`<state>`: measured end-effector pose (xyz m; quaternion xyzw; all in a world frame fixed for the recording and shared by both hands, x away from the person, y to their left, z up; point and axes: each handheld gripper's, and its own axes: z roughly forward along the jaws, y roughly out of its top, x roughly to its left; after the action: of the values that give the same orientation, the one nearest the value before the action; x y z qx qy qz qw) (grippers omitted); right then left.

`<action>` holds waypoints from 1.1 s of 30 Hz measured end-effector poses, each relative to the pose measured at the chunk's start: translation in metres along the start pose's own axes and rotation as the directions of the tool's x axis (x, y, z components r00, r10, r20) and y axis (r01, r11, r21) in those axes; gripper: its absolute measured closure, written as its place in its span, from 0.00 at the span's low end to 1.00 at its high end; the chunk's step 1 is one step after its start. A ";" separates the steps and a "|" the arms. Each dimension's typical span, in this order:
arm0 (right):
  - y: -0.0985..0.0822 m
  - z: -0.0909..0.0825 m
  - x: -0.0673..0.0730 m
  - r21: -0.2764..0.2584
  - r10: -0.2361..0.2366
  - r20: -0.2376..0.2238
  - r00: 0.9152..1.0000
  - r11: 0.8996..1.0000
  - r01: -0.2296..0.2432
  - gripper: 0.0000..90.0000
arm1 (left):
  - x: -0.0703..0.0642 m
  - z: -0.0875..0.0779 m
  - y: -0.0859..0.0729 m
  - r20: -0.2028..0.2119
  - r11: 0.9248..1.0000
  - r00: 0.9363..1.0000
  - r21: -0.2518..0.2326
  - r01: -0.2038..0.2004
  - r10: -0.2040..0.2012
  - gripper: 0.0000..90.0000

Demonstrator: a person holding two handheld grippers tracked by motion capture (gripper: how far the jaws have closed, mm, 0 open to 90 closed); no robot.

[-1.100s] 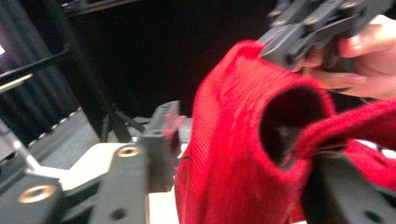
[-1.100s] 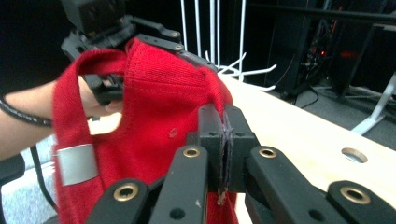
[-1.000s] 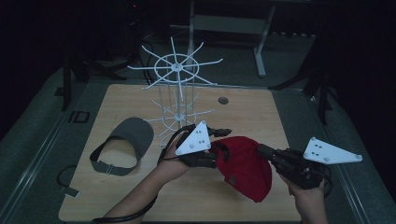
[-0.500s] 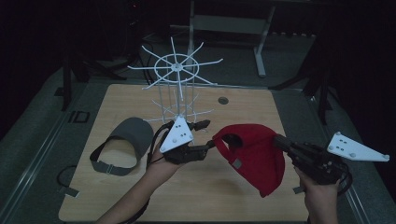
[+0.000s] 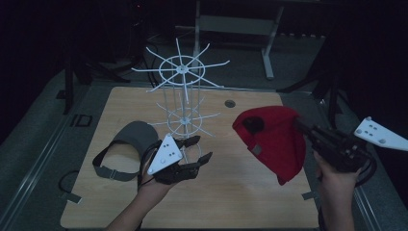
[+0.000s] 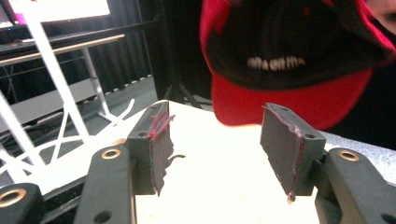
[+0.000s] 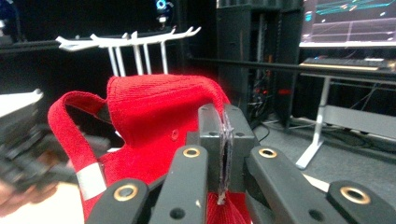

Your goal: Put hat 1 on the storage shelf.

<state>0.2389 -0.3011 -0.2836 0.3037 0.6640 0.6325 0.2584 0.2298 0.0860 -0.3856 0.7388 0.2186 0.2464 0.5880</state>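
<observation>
Right hand-held gripper (image 5: 308, 131): jaws clamped on the red cap (image 5: 272, 139) — held lifted above the bench's (image 5: 240, 202) right side.
Left hand-held gripper (image 5: 198, 150): jaws spread wide, nothing held.
Grey visor (image 5: 125, 144): laid on the bench — beside the white wire rack (image 5: 182, 96).

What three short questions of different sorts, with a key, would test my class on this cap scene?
1. True or false: the left gripper holds the red cap.
2. Which lies on the table: A the red cap, B the grey visor, C neither?
3. Fill in: the white wire rack stands at the table's ___ edge.

Key: 1 false, its jaws are open and empty; the right gripper is clamped on the cap. 2 B. 3 far.
</observation>
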 end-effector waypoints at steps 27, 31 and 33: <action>0.061 0.066 0.006 -0.058 -0.010 0.085 0.996 0.998 0.015 0.98 | 0.005 -0.029 -0.038 -0.051 0.999 0.998 0.031 0.040 -0.038 0.47; 0.054 0.072 0.011 -0.037 -0.019 0.073 0.997 0.999 0.022 0.98 | 0.007 -0.030 -0.041 -0.061 0.998 0.997 0.035 0.046 -0.044 0.47; 0.050 0.073 0.014 -0.026 -0.036 0.079 0.996 0.999 0.038 0.98 | 0.008 -0.032 -0.043 -0.066 0.998 0.996 0.034 0.059 -0.056 0.47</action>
<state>0.2861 -0.2403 -0.2379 0.3125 0.6500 0.6244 0.3000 0.2151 0.1246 -0.4204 0.7344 0.2630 0.2491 0.5740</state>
